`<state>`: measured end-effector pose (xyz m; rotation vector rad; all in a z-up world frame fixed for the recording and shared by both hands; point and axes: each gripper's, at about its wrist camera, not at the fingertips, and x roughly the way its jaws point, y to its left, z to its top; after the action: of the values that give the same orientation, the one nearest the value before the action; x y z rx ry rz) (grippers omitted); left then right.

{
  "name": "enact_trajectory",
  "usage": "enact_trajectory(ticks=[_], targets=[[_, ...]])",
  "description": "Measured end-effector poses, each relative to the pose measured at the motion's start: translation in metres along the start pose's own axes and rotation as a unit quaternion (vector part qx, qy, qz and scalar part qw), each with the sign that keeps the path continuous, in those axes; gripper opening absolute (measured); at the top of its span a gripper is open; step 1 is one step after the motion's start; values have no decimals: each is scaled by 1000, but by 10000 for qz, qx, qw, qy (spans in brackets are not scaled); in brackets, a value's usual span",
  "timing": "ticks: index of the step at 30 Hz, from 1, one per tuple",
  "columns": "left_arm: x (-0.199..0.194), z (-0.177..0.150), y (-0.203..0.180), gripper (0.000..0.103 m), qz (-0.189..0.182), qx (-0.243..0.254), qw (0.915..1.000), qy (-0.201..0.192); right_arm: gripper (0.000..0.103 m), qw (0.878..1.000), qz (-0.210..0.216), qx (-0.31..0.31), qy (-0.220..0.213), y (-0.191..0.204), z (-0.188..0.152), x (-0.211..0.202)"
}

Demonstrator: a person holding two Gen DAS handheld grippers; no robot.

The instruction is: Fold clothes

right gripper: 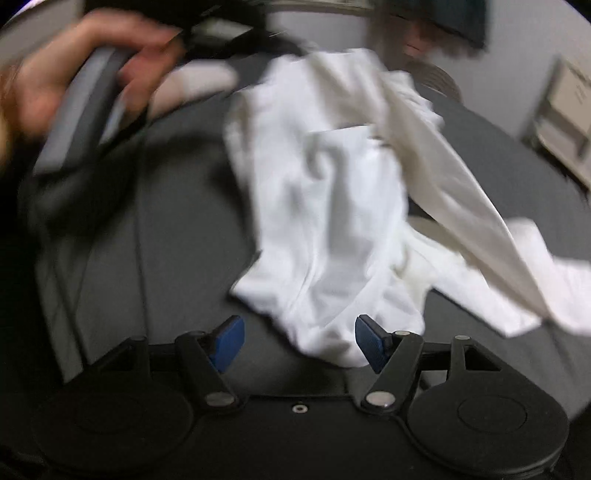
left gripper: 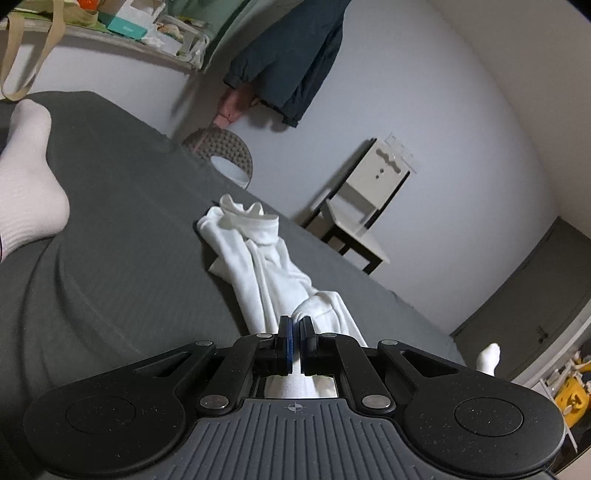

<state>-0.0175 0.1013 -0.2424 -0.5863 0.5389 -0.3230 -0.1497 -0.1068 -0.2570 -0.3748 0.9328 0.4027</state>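
Crumpled white garment bunched on dark grey bedsheet

Grey bed as landmark. Beyond its far edge: perforated round-backed chair, white-and-black chair against the wall further right. Dark jacket hangs above. Cluttered shelf upper left, beige bag strap dangling.
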Motion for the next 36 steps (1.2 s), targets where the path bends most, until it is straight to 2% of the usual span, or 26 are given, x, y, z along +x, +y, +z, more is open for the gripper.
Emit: enact_trajectory(ticks=[3,5,7,9,12,16,17,19,21,23,24,25,27,28,30,33,36], targets=[[-4,8,5,3,57,-74,9998,-149,65,9984,-368,-394,152,13,-1,9],[-8,13,13,3,178,-168,9993,-266,61,9965,-587,-581,148,18,-1,12],[-12,18,21,3,310,-265,9985,-372,48,9942,-658,-853,44,21,2,14],[-16,23,31,3,447,-363,9973,-460,46,9886,-734,-1315,-68,28,4,15],[-12,26,38,3,556,-395,9969,-400,46,9672,-977,-2344,-114,41,-1,20],[5,22,31,4,601,-47,9981,102,41,9373,-946,-3355,44,48,-12,27],[10,21,27,4,663,78,9976,204,38,9331,-923,-3475,61,48,-13,28],[18,20,22,5,875,281,9953,317,32,9330,-851,-3496,59,48,-12,28],[24,19,23,24,1091,381,9921,481,32,9391,-707,-3362,4,45,-6,27],[28,18,28,77,1188,337,9909,526,32,9462,-569,-3186,-53,41,0,26],[27,17,30,83,1198,289,9914,443,32,9490,-537,-3105,-61,39,2,26],[26,15,30,84,1192,280,9918,356,31,9518,-505,-3024,-69,37,4,27],[26,13,29,84,1134,444,9916,434,26,9525,-495,-3006,-47,35,5,29],[25,10,27,83,1154,629,9900,508,24,9516,-506,-3033,-30,35,3,30],[30,4,16,83,1315,1252,9816,598,24,9509,-501,-3055,-19,35,2,30],[33,-7,-1,83,1447,2183,9611,878,24,9500,-513,-3079,-11,36,-1,27],[41,-15,-11,82,1602,2722,9438,973,24,9487,-606,-3103,-8,38,-5,28]])
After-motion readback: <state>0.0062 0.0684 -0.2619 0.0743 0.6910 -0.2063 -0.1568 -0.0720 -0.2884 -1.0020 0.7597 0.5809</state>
